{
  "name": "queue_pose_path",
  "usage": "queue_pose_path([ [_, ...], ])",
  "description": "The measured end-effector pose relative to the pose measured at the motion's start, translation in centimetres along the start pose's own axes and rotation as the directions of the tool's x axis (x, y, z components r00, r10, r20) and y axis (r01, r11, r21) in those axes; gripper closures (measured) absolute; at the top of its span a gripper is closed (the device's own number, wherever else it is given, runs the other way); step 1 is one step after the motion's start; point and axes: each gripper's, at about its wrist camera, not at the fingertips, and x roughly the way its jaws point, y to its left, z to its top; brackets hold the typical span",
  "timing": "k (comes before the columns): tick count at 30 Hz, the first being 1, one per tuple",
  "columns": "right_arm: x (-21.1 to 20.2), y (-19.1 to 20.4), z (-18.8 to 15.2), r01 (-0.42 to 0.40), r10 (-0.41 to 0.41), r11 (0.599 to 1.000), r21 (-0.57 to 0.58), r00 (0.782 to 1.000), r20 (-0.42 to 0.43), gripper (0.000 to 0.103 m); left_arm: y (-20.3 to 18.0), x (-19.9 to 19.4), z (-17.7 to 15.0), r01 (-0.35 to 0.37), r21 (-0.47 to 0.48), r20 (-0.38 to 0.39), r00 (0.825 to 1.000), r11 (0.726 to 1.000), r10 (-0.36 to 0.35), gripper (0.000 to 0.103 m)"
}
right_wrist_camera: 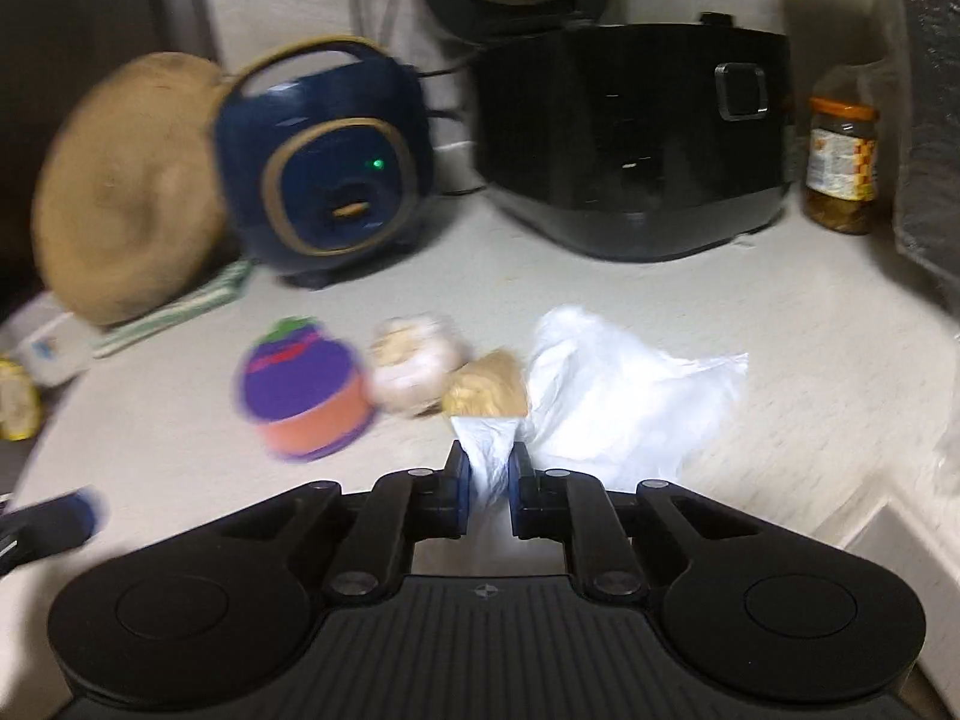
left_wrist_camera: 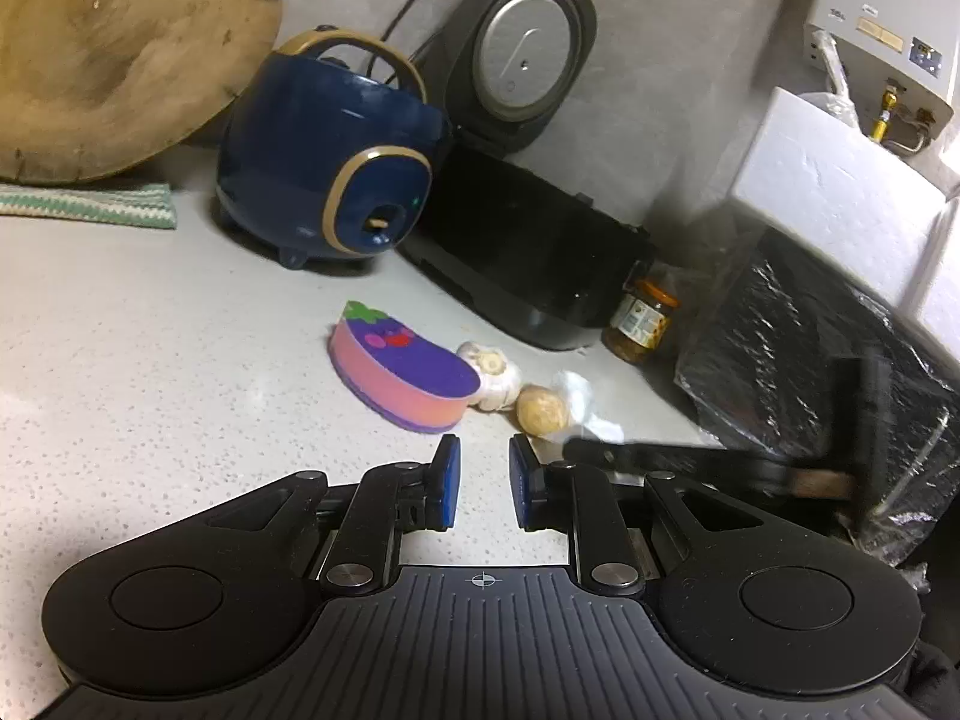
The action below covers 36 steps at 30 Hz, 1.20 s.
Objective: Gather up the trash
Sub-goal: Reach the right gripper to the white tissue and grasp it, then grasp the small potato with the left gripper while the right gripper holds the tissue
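A crumpled white plastic bag (right_wrist_camera: 612, 396) lies on the pale speckled counter (right_wrist_camera: 780, 360). One end of it is drawn in between the blue pads of my right gripper (right_wrist_camera: 487, 459), which is shut on it. A brown lump (right_wrist_camera: 489, 390) touches the bag's left side, with a garlic bulb (right_wrist_camera: 414, 369) beside it. In the left wrist view the bag (left_wrist_camera: 579, 399), the lump (left_wrist_camera: 543, 411) and the garlic (left_wrist_camera: 495, 375) lie just beyond my left gripper (left_wrist_camera: 485, 450). Its jaws stand a little apart with nothing between them.
An eggplant-shaped sponge (left_wrist_camera: 402, 375) lies left of the garlic. Behind stand a blue rice cooker (left_wrist_camera: 324, 162), a black cooker with its lid up (left_wrist_camera: 528, 252), a jar (left_wrist_camera: 642, 324) and a round wooden board (left_wrist_camera: 120, 48). A black plastic bag (left_wrist_camera: 810, 348) fills the right.
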Motion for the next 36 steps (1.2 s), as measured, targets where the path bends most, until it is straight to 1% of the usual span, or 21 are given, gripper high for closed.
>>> queue_pose_path([
  [3,-1.6,0.6,-0.6,-0.104,0.104,0.994,-0.009,0.994,-0.014,0.091,-0.1,0.4,-0.1,0.010,-0.008,-0.012,1.000,1.000,-0.010,0.083],
  [5,-2.8,1.0,-0.8,-0.133,0.133,0.991,-0.030,0.991,0.000,0.091,-0.2,0.7,-0.4,0.020,-0.007,-0.023,1.000,1.000,-0.020,0.083],
  [7,-3.6,1.3,-0.6,-0.108,0.110,0.993,-0.050,0.993,0.030,0.090,-0.2,0.8,-0.5,0.026,-0.010,-0.030,0.999,1.000,-0.026,0.083],
  [8,-3.7,1.4,-0.4,-0.062,0.065,0.996,-0.061,0.996,0.053,0.088,-0.2,0.8,-0.6,0.027,-0.011,-0.031,0.999,1.000,-0.027,0.083],
  [9,-3.7,1.5,-0.2,-0.024,0.028,0.997,-0.067,0.997,0.070,0.077,-0.1,0.8,-0.6,0.025,-0.011,-0.030,0.999,1.000,-0.025,0.083],
  [10,-3.8,1.6,0.0,0.007,-0.001,0.998,-0.067,0.996,0.093,0.058,0.0,0.7,-0.6,0.020,-0.012,-0.026,0.999,1.000,-0.020,0.083],
  [12,-3.8,1.6,0.3,0.061,-0.052,0.997,-0.054,0.987,0.150,0.036,0.2,0.6,-0.5,0.009,-0.016,-0.020,1.000,1.000,-0.010,0.083],
  [14,-3.1,1.9,0.7,0.111,-0.101,0.993,-0.047,0.978,0.183,0.035,0.4,0.4,-0.5,-0.002,-0.023,-0.016,1.000,1.000,0.002,0.083],
  [15,-2.5,1.8,1.1,0.121,-0.110,0.991,-0.050,0.979,0.174,0.035,0.5,0.4,-0.5,-0.004,-0.024,-0.016,1.000,1.000,0.004,0.083],
  [18,0.7,1.5,2.3,0.117,-0.112,0.992,-0.049,0.989,0.095,0.034,0.5,0.1,-0.6,-0.001,-0.020,-0.017,1.000,1.000,0.001,0.083],
  [21,4.0,1.3,2.6,0.153,-0.152,0.987,-0.046,0.988,0.022,0.035,0.4,-0.5,-0.7,0.004,-0.007,-0.013,1.000,1.000,-0.004,0.083],
  [23,4.9,0.8,2.2,0.155,-0.155,0.987,-0.036,0.988,-0.016,0.058,0.4,-1.0,-0.6,-0.001,0.003,-0.005,1.000,1.000,0.001,0.083],
  [24,4.6,1.0,2.0,0.158,-0.158,0.987,-0.038,0.987,-0.004,0.066,0.5,-1.1,-0.6,-0.005,0.006,0.001,1.000,1.000,0.005,0.083],
  [25,4.2,1.1,1.8,0.136,-0.136,0.990,-0.029,0.991,-0.013,0.067,0.6,-1.2,-0.5,-0.012,0.010,0.010,1.000,1.000,0.012,0.083],
  [27,3.0,1.4,1.2,0.002,-0.001,1.000,0.010,0.999,-0.043,0.067,0.7,-1.1,-0.4,-0.025,0.005,0.021,0.999,1.000,0.025,0.083],
  [29,1.9,2.3,0.6,-0.112,0.112,0.994,0.006,0.991,-0.070,0.067,0.7,-0.9,-0.2,-0.024,0.003,0.019,1.000,1.000,0.024,0.083],
  [31,0.5,3.5,-0.2,-0.186,0.182,0.982,-0.039,0.980,-0.085,0.067,0.3,-0.7,-0.2,-0.017,0.015,0.016,1.000,1.000,0.017,0.083],
  [32,-0.2,3.9,-0.5,-0.199,0.194,0.978,-0.066,0.978,-0.079,0.066,0.0,-0.7,-0.2,-0.016,0.023,0.016,1.000,1.000,0.016,0.083],
  [33,-0.9,4.3,-0.8,-0.191,0.185,0.977,-0.094,0.981,-0.063,0.057,-0.2,-0.7,-0.2,-0.017,0.029,0.015,1.000,0.999,0.017,0.083],
  [34,-1.5,4.4,-1.1,-0.168,0.164,0.979,-0.117,0.985,-0.046,0.039,-0.4,-0.5,-0.1,-0.020,0.035,0.012,1.000,0.999,0.019,0.083],
  [36,-2.5,4.3,-1.8,-0.115,0.116,0.981,-0.158,0.993,-0.002,0.026,-0.6,-0.3,-0.1,-0.030,0.038,0.008,1.000,0.999,0.030,0.083],
])
